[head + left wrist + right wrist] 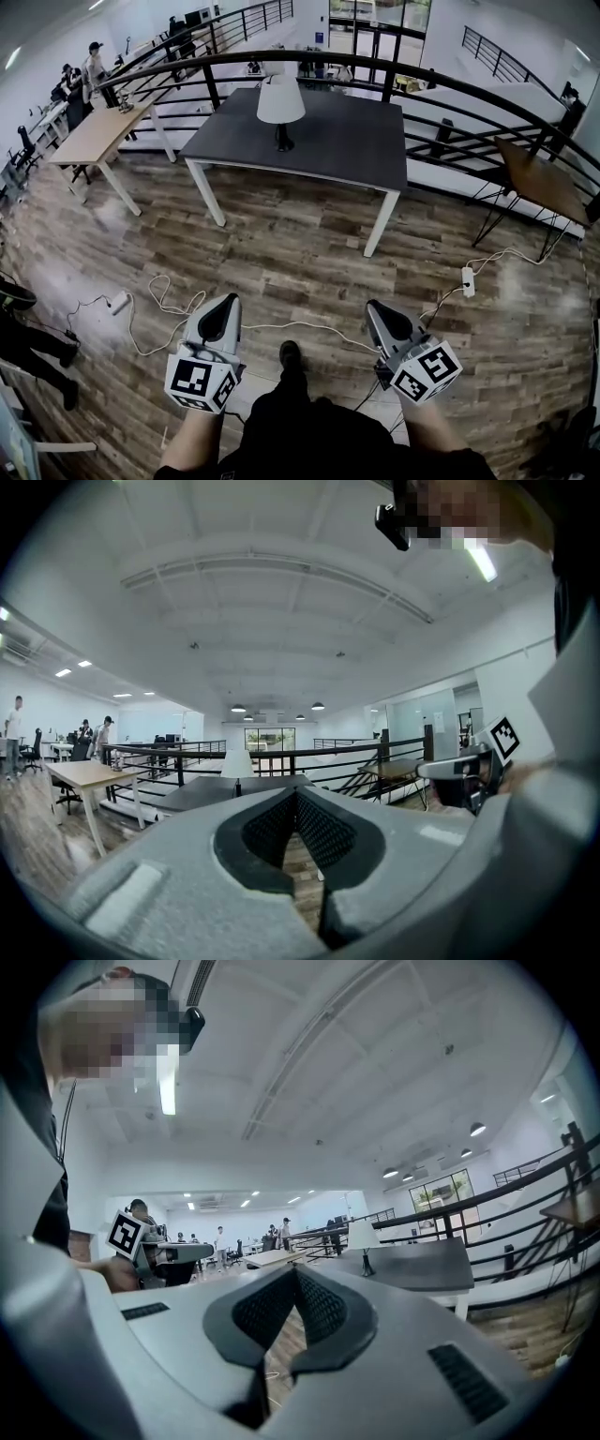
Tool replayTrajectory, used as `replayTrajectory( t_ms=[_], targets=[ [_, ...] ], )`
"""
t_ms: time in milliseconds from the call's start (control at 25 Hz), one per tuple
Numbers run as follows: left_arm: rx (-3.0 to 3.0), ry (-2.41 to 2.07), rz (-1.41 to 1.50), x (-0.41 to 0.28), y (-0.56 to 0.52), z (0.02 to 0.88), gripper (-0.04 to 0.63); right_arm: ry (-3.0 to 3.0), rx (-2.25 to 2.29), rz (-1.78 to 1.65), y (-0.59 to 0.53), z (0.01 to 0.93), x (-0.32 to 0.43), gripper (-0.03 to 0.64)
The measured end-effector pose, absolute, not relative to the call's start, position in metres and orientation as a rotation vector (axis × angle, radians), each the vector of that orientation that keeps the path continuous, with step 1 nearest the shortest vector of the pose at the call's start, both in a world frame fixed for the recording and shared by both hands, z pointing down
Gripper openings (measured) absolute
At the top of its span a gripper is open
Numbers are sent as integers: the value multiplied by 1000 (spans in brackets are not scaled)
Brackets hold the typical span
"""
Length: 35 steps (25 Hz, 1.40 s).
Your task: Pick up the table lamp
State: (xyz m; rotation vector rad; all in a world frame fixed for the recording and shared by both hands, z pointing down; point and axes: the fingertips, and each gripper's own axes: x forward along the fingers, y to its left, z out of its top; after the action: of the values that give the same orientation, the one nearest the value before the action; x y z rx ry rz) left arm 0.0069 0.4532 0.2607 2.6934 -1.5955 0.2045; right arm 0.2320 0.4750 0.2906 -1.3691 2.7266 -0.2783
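The table lamp, with a white shade and a dark base, stands upright on a dark grey table far ahead across the wooden floor. It appears small in the left gripper view and in the right gripper view. My left gripper and right gripper are held low near my body, side by side and pointing towards the table. Each has its jaws shut with nothing between them; the tips meet in the left gripper view and the right gripper view. Both are well short of the lamp.
A light wooden table stands at the left and a brown one at the right. A curved black railing runs behind the dark table. Cables and a power strip lie on the floor. A person stands at the left edge.
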Motion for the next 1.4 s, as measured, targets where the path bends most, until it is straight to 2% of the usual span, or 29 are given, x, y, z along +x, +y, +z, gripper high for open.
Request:
replayTrajectory(
  t_ms=[680,1400],
  targets=[
    [2708,-1600,109,-65,223,255,5,2704,-1424,-255,249,271,160,12],
    [2730,-1569,135,-59,56,261,5,2741,-1369,-312,79,296,138,12]
  ],
)
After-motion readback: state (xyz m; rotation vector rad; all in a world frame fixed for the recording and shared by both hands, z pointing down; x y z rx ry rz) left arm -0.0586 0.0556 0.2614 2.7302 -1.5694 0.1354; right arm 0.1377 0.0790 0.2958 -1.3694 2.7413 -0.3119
